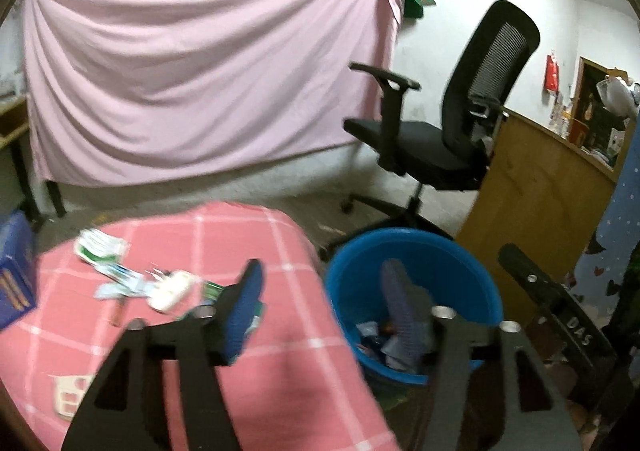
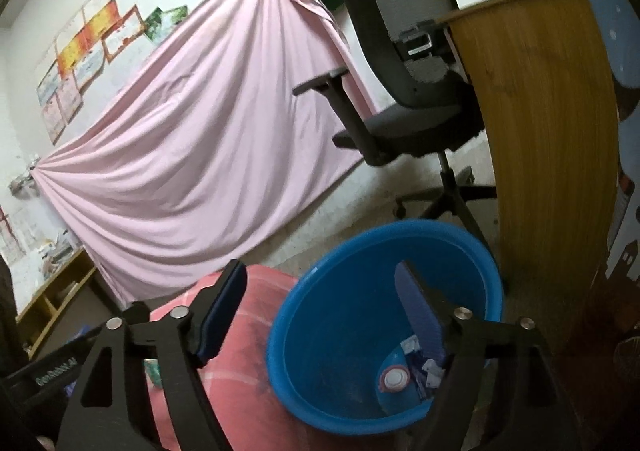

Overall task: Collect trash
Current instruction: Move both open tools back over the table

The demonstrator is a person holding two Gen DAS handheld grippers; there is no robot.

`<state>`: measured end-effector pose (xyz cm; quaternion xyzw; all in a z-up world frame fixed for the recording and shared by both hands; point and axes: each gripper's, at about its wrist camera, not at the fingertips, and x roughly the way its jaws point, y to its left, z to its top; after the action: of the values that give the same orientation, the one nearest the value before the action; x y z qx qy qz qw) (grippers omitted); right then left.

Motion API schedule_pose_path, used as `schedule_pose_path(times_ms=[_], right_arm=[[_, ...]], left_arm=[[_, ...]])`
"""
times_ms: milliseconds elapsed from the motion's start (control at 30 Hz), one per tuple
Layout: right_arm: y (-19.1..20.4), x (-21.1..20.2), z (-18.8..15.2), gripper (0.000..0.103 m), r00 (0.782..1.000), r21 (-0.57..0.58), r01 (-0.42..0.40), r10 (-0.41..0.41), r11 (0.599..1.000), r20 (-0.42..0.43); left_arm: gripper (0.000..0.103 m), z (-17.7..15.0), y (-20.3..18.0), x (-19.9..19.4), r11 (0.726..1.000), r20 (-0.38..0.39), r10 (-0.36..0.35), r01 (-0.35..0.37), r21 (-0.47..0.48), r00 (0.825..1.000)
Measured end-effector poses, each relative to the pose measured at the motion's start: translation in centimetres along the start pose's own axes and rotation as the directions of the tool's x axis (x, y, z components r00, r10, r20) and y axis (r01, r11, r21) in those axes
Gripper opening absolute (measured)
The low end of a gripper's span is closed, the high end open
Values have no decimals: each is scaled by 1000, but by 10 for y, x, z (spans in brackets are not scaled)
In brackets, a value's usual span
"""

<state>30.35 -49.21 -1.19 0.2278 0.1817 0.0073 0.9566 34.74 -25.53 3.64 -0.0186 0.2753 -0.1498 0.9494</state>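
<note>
A blue plastic basin (image 1: 416,251) stands on the floor beside a table with a pink checked cloth (image 1: 224,235); wrappers lie in its bottom (image 1: 372,335). Several bits of trash lie on the cloth: green-and-white wrappers (image 1: 100,247) and a white crumpled piece (image 1: 172,289). My left gripper (image 1: 324,287) is open and empty, one finger over the cloth, the other over the basin. In the right wrist view the basin (image 2: 344,315) holds wrappers and a round pink-rimmed lid (image 2: 394,378). My right gripper (image 2: 320,291) is open and empty above the basin's rim.
A black office chair (image 1: 436,139) stands behind the basin, next to a wooden counter (image 1: 532,195). A pink sheet (image 1: 208,63) hangs on the back wall. A blue box (image 1: 14,271) sits at the table's left edge. The other gripper's body (image 1: 560,311) shows at right.
</note>
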Motion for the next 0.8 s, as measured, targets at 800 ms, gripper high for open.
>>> schedule_pose_path(times_ms=[800], right_arm=[[120,-40,-20,103,954,-259,-165,221,952,203]], left_arm=[[101,-38,117,-121,948,323,316,-285,-138,892]])
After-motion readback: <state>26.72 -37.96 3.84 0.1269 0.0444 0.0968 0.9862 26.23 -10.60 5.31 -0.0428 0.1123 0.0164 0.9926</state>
